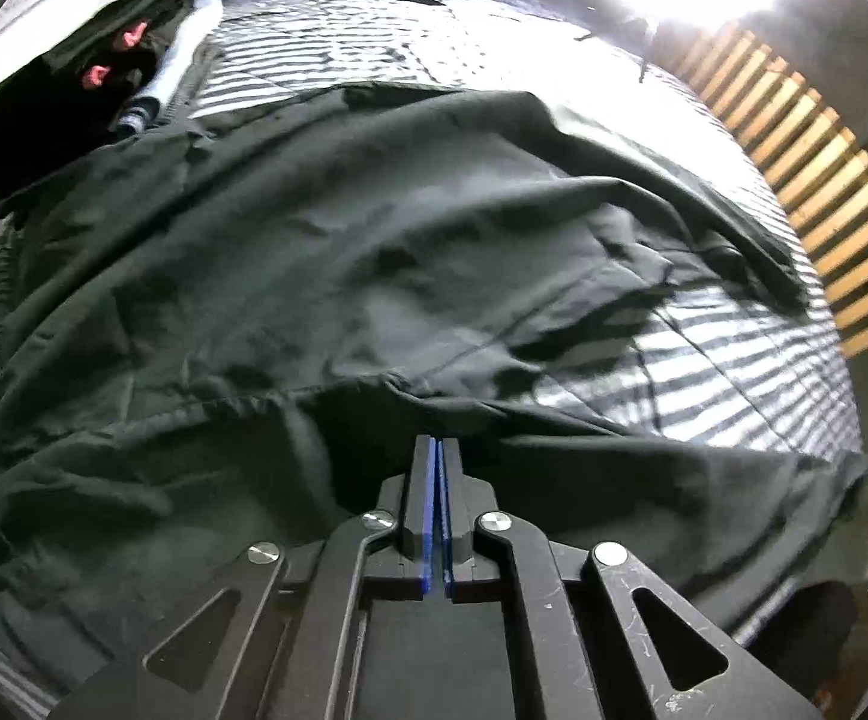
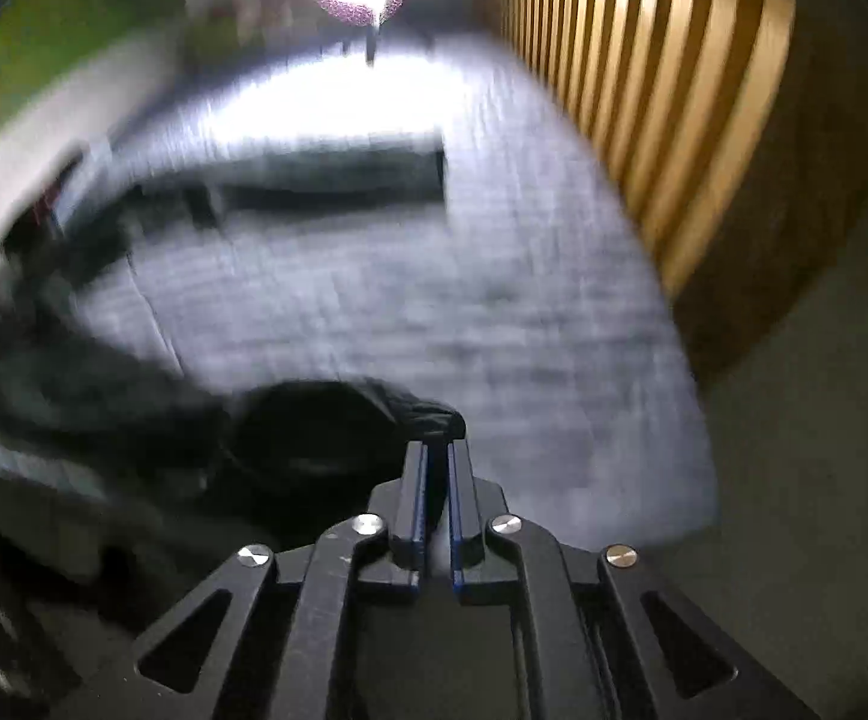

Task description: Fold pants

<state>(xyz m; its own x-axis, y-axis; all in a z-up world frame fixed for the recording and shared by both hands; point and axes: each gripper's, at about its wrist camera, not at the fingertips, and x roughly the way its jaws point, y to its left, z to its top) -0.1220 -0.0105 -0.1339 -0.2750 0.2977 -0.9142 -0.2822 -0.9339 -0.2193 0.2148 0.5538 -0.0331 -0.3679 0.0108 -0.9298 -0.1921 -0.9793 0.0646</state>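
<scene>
Pants (image 1: 326, 276) edge pinched between both grippers' fingers (image 1: 422, 480), striped bedspread (image 1: 326, 54) beneath

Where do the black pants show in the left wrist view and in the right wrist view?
Left wrist: the black pants spread across most of the picture, over the striped bedcover.
Right wrist: black pants at lower left, blurred, an edge between the right gripper fingers.
Shared landmark: the wooden slat panel at right.

Black pants (image 1: 326, 276) lie on a grey-and-white striped bedcover (image 1: 338, 54), beside tan wooden slats (image 1: 817, 180).
</scene>
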